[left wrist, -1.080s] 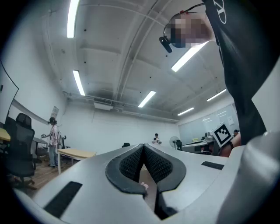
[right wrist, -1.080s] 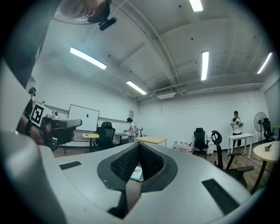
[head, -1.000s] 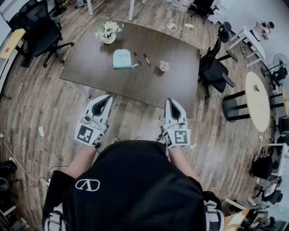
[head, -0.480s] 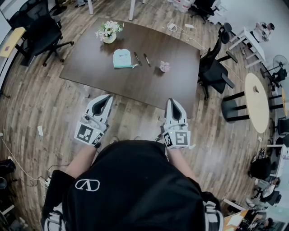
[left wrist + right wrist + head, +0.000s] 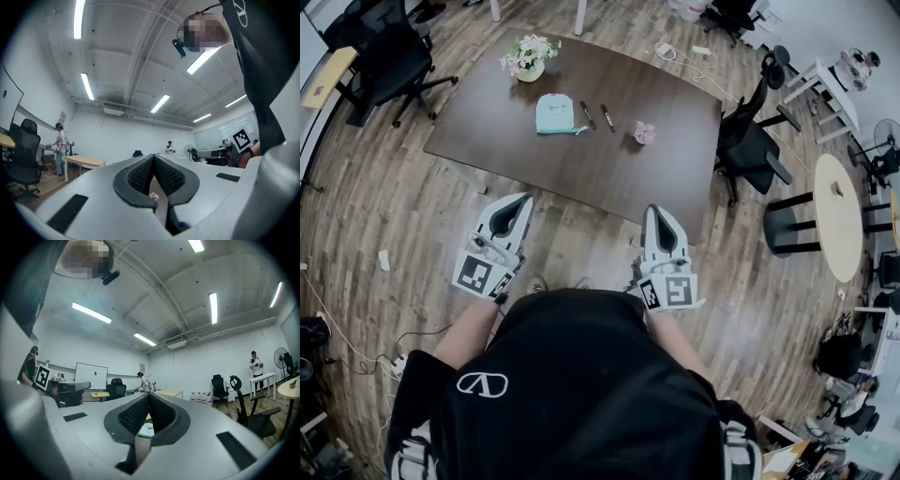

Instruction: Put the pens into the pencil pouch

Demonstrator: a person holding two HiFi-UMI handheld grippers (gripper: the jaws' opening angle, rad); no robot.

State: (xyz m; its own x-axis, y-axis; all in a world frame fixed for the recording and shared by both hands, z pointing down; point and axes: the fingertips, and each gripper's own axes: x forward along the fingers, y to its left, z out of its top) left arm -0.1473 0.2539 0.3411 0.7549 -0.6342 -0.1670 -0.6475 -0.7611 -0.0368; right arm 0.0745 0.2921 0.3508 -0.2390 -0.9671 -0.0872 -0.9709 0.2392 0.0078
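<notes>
A light teal pencil pouch (image 5: 553, 113) lies on the dark brown table (image 5: 506, 141), with two dark pens (image 5: 588, 115) (image 5: 607, 118) just to its right. I stand back from the table's near edge. My left gripper (image 5: 522, 199) and right gripper (image 5: 657, 210) are held side by side above the wooden floor, both shut and empty, tips toward the table. In the right gripper view the pouch (image 5: 146, 430) shows through the gap behind the closed jaws. In the left gripper view a small pink object (image 5: 153, 196) shows the same way.
A pot of white flowers (image 5: 528, 58) stands at the table's far left, a small pink object (image 5: 644, 135) right of the pens. Black office chairs stand at the left (image 5: 380, 56) and right (image 5: 750, 141). A round wooden table (image 5: 836, 214) and stool are at the right.
The view has shifted slightly, so the table sits a little higher in the frame. Both grippers stay shut and keep nearly the same place.
</notes>
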